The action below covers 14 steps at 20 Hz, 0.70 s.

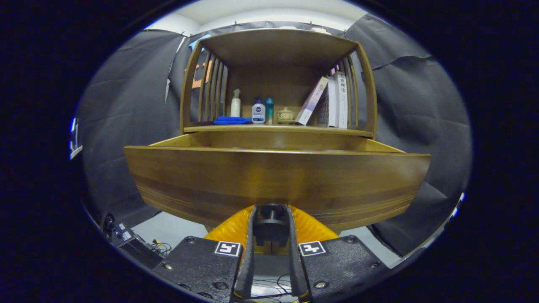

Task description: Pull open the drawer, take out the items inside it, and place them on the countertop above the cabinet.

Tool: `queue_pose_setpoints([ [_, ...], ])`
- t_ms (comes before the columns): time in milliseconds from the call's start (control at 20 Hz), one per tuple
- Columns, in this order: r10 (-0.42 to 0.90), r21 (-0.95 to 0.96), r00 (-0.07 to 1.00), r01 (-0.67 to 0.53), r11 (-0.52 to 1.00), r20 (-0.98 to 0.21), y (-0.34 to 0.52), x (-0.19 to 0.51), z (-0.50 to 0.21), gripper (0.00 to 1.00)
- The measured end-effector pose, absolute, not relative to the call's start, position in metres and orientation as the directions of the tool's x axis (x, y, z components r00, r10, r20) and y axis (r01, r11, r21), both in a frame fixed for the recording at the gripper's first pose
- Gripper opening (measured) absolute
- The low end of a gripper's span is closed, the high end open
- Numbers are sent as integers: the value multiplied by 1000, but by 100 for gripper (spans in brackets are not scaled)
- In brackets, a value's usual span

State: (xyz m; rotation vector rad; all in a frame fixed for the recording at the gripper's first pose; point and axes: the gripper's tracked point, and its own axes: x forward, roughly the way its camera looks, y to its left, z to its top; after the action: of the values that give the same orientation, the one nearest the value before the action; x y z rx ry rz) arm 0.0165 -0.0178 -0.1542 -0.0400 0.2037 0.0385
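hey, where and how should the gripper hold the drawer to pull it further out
By the dark round knob low on the drawer front, from straight ahead. It juts out alone from a smooth, wide panel. The gripper is shut on it, a finger on each side.

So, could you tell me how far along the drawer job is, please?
Done: the drawer is pulled well out from under the countertop. In hand: the claw is closed on the knob. Left: the drawer's inside is hidden behind its front, so any items are yet to be lifted onto the countertop.
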Motion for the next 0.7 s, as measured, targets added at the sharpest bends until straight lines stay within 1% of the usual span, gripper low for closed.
queue_pose_setpoints([
  [350, 16, -52, 976, -27, 998, -215, -17, 13, -157, 37],
  [500, 38, -72, 972, -56, 996, -232, -15, 1, -158, 70],
  [600, 26, -87, 974, -46, 995, -223, -22, -8, -151, 91],
  [650, 30, -77, 977, -48, 996, -212, -24, -18, -140, 100],
  [700, 40, -66, 976, -55, 996, -212, -23, -23, -132, 100],
])
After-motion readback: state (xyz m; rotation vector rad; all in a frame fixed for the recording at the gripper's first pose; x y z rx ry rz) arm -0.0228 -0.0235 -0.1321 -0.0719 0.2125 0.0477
